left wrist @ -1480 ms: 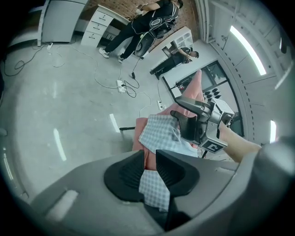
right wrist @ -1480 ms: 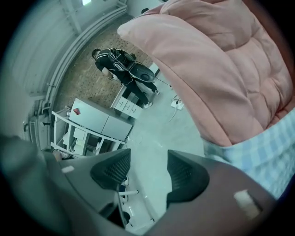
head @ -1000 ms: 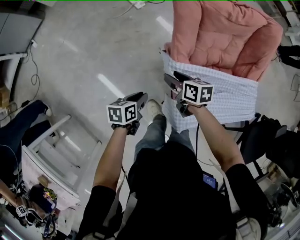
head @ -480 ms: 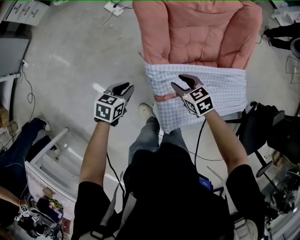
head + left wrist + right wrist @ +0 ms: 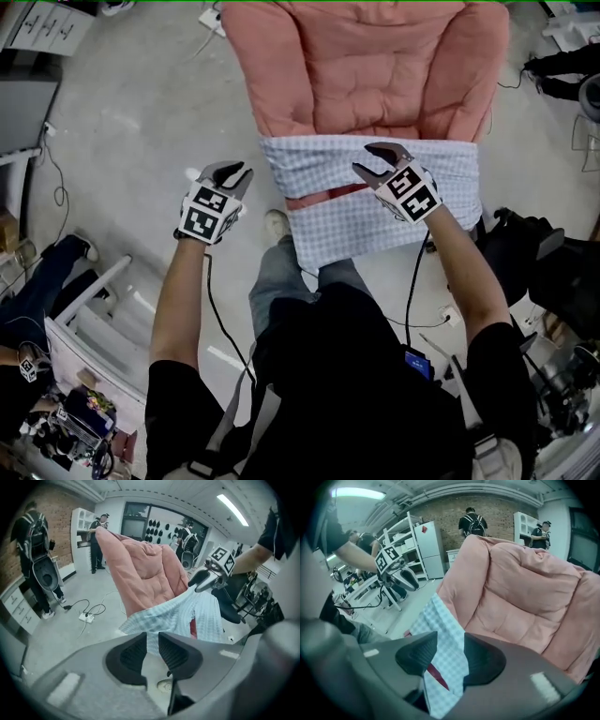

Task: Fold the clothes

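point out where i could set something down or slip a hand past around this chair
Free: the pink chair cushion above the checked cloth, and the grey floor between the chair's left side and the white rack. Crowded: right of the chair, where a black chair stands close.

- One pink quilted padded chair (image 5: 366, 66).
- One blue-and-white checked cloth garment (image 5: 375, 211).
- Two grey handheld grippers, each with one marker cube: left gripper (image 5: 231, 171), right gripper (image 5: 377, 159).
- One white power strip (image 5: 86, 617) on the floor.
- One white shoe (image 5: 276, 222).
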